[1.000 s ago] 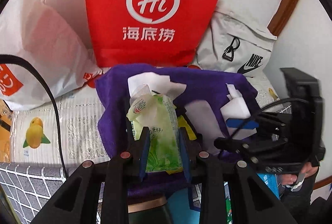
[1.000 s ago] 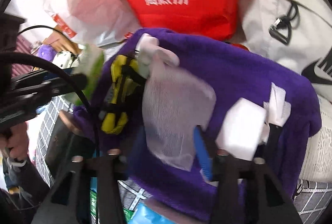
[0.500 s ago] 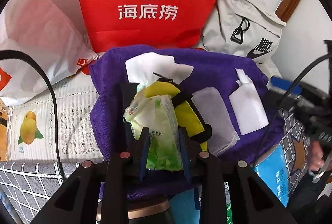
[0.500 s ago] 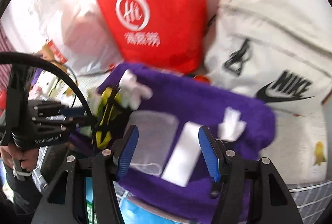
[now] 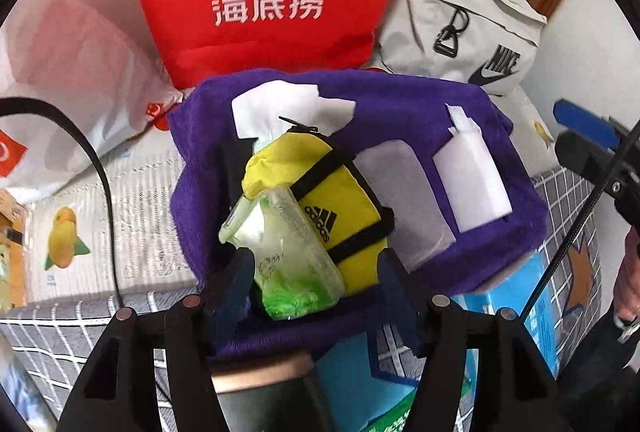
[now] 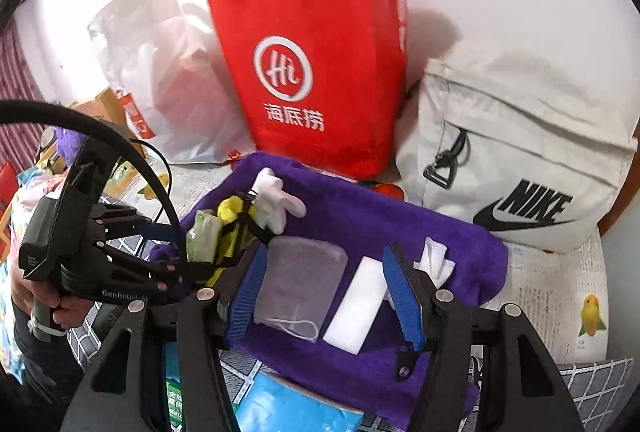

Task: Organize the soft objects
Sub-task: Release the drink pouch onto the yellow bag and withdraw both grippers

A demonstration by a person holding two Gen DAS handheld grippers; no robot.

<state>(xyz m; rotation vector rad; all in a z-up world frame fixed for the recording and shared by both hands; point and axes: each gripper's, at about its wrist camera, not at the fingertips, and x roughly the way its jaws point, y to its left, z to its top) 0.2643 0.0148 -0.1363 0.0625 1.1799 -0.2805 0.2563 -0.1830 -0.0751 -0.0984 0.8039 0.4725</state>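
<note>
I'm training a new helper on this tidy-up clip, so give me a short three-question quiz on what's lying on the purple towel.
1. True or false: the green tissue pack leans on the yellow pouch.
2. The white block lies on: A) purple towel B) red bag C) grey Nike bag
3. Fill in: the right claw holds ____.

Key: 1 true; 2 A; 3 nothing.

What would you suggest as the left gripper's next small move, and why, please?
Probably lift the left gripper straight back. Its jaws are opening, and the green tissue pack between them already lies on the purple towel, leaning against the yellow pouch, so it looks placed.
</note>
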